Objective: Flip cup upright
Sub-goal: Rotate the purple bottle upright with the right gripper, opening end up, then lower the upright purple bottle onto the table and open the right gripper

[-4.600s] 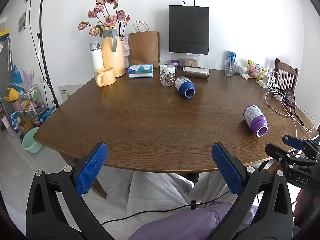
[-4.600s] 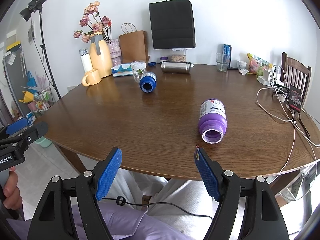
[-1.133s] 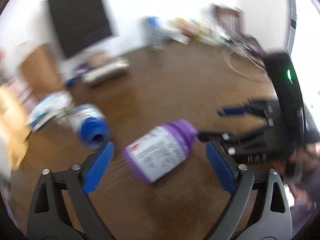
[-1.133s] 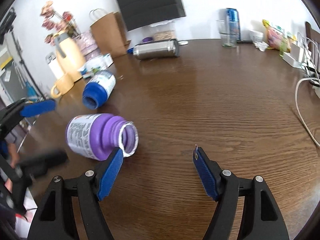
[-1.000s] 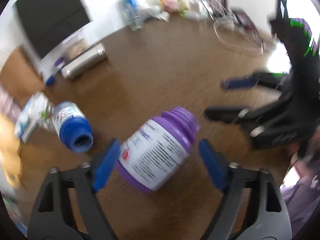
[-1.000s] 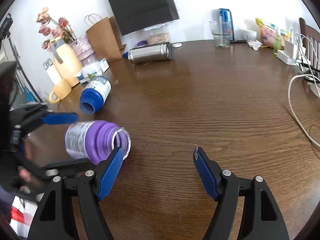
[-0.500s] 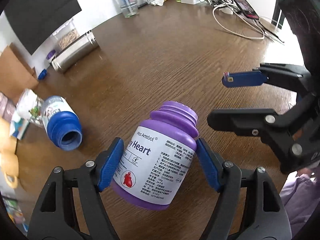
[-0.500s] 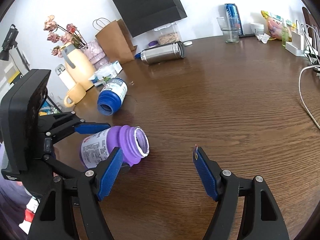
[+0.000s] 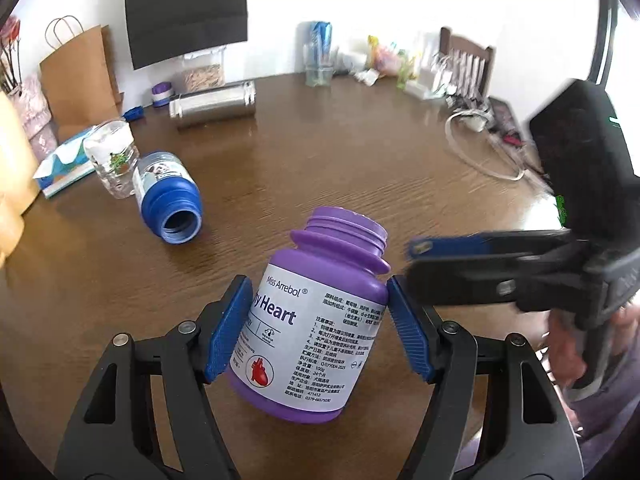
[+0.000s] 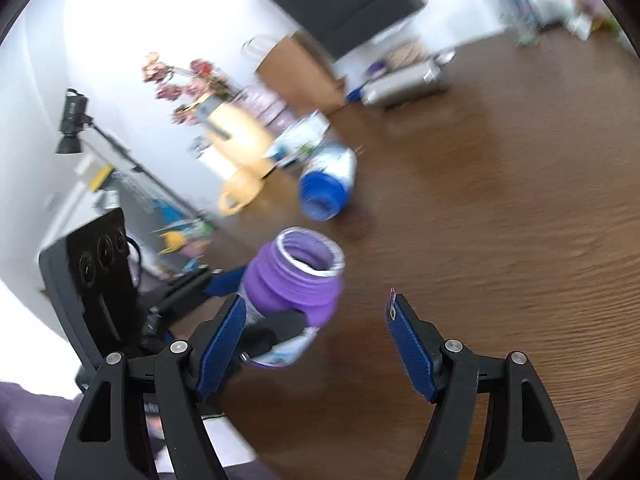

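A purple open-mouthed bottle [image 9: 316, 320] with a white label is held in my left gripper [image 9: 318, 328], whose blue pads press its two sides. It is lifted off the table and tilted, mouth up and away. The right wrist view shows the bottle [image 10: 296, 280] too, mouth up. My right gripper [image 10: 316, 336] is open and empty, just right of the bottle; its blue fingers [image 9: 452, 246] reach in from the right in the left wrist view. A blue bottle [image 9: 170, 200] lies on its side, mouth toward me.
The brown wooden table [image 9: 320, 152] carries a steel flask [image 9: 212, 104] lying down, a glass jar [image 9: 114, 158], a tissue pack, paper bags, a can and white cables [image 9: 480, 156] at the right. A yellow jug and mug [image 10: 240, 192] stand at the far left.
My left gripper has shut on the purple bottle, lifted it and turned it from lying down to nearly upright. My right gripper has swung left, close beside it.
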The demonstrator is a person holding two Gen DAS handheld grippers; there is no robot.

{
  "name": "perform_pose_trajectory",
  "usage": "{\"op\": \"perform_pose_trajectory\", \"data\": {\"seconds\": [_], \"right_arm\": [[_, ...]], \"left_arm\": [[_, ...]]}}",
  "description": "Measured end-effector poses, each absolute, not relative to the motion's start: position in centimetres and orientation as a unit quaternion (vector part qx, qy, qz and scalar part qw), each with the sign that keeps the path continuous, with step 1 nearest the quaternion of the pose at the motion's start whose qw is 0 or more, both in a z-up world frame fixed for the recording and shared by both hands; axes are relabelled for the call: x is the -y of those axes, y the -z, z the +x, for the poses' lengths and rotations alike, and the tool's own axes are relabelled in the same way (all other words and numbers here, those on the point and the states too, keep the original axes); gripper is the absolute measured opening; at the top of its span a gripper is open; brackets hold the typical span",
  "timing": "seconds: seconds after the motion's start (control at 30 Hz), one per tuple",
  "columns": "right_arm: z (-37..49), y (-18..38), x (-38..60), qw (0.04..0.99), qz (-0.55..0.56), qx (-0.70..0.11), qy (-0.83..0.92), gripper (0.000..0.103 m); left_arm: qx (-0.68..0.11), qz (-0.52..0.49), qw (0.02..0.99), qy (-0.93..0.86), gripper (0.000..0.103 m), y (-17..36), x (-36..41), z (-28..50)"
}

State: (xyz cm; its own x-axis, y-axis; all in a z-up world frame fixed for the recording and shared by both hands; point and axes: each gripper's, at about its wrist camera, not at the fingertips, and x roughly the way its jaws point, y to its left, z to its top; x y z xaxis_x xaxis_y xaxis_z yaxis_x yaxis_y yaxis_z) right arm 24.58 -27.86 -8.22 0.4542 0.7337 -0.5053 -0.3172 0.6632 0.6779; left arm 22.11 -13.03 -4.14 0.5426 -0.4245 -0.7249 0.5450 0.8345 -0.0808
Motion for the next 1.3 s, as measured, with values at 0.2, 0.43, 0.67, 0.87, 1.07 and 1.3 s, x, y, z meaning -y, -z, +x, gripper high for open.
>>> {"op": "perform_pose_trajectory", "data": {"seconds": [0.2, 0.43, 0.67, 0.87, 1.07, 1.3], "right_arm": [[26.4, 11.1, 25.1, 0.729, 0.336, -0.465, -0.374, 0.070], [26.6, 11.0, 23.3, 0.731, 0.321, -0.479, -0.366, 0.067], [26.3, 9.6, 22.2, 0.771, 0.249, -0.479, -0.337, 0.067], [23.9, 5.8, 17.6, 0.880, -0.002, -0.412, -0.236, 0.068], [24.1, 6.4, 15.8, 0.882, -0.072, -0.418, -0.206, 0.068], [22.6, 7.8, 14.3, 0.881, -0.099, -0.422, -0.189, 0.068]], "left_arm": [[-0.364, 0.087, 0.875, 0.308, 0.065, 3.7, 12.8, 20.2], [-0.373, 0.069, 0.873, 0.307, 0.065, 4.0, 11.3, 20.6], [-0.374, 0.065, 0.875, 0.301, 0.066, 4.2, 10.4, 20.4], [-0.381, 0.064, 0.883, 0.265, 0.074, 5.2, 8.6, 19.6], [-0.417, 0.017, 0.886, 0.204, 0.074, 7.4, 5.7, 19.3], [-0.427, 0.010, 0.890, 0.160, 0.076, 8.4, 3.5, 17.9]]}}
